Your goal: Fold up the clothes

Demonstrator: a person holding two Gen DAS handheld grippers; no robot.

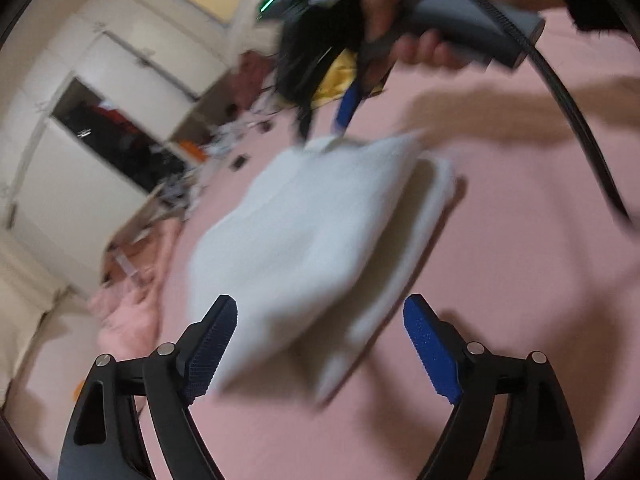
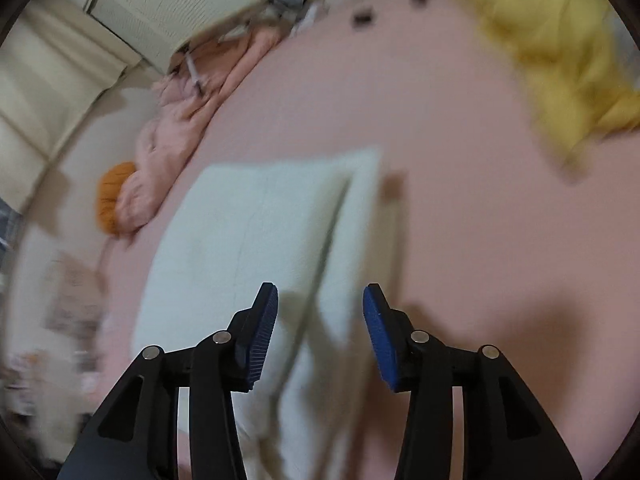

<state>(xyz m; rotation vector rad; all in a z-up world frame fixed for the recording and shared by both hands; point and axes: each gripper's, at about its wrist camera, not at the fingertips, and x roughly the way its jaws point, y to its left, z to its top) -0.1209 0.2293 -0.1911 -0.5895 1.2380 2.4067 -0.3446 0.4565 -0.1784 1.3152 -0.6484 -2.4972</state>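
A: Left wrist view first. What do the fingers show?

B: The left gripper (image 1: 320,344) has its jaws spread wide, nothing pressed between the blue pads. The near corner of the folded white cloth (image 1: 316,236) lies in the gap between them, apart from both pads.

A: Where is the cloth lying?

B: Flat on the pink bed cover (image 1: 500,300), folded in layers with a lower layer showing along its right edge. At its far corner the right gripper (image 1: 344,118) points down, held by a person's hand (image 1: 404,20) on a grey handle; one blue finger is visible, and from here I cannot tell how far its jaws stand. A black cable (image 1: 580,120) curves off the handle. A yellow garment (image 1: 340,76) sits behind, and an open wardrobe (image 1: 120,144) stands at the left.

A: Right wrist view?

B: The right gripper (image 2: 320,328) has its jaws partly apart, pads gripping nothing. The white cloth (image 2: 256,240) lies beyond and beneath them on the pink cover (image 2: 460,200), a fold edge running between the fingers. The yellow garment (image 2: 560,68) is heaped at upper right, well apart from the cloth. A crumpled pink blanket (image 2: 180,128) and an orange item (image 2: 114,196) lie at the left edge.
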